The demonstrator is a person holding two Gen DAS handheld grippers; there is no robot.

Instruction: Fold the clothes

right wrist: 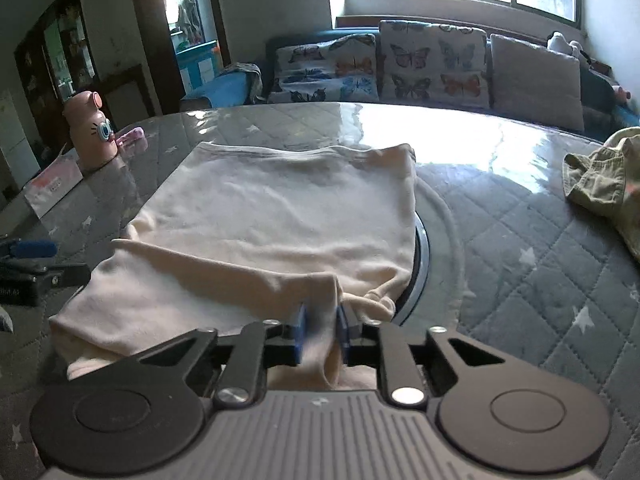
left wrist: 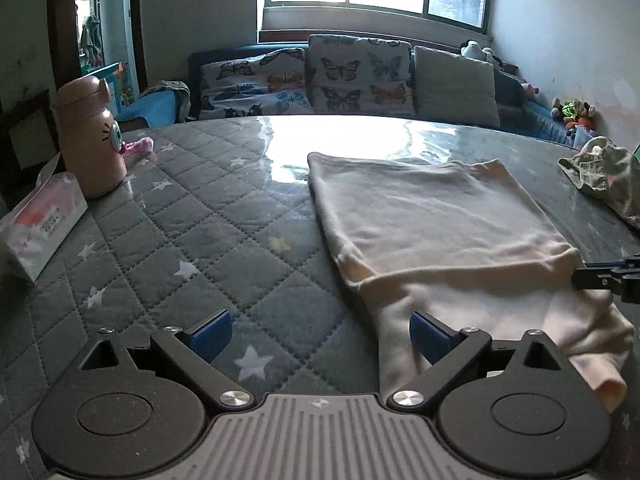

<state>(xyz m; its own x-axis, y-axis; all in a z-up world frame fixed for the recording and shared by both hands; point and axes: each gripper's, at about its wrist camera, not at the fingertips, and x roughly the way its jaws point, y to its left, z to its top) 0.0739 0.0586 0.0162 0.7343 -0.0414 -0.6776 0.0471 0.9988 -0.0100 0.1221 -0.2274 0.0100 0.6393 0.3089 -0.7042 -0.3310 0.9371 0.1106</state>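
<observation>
Quilted table (left wrist: 168, 216): pink bottle (left wrist: 94, 140) left; right gripper (right wrist: 320, 332) pinches cream garment (right wrist: 280, 208), left gripper (left wrist: 320, 336) spread.

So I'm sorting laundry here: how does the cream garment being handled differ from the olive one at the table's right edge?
The cream knit garment lies spread flat, partly folded; the olive-green patterned garment sits crumpled in a heap. The right tool is shut on the cream one's near edge, while nothing touches the olive one. The cream one is plain, the olive one printed. Both rest on the grey quilted star-print table cover.
</observation>
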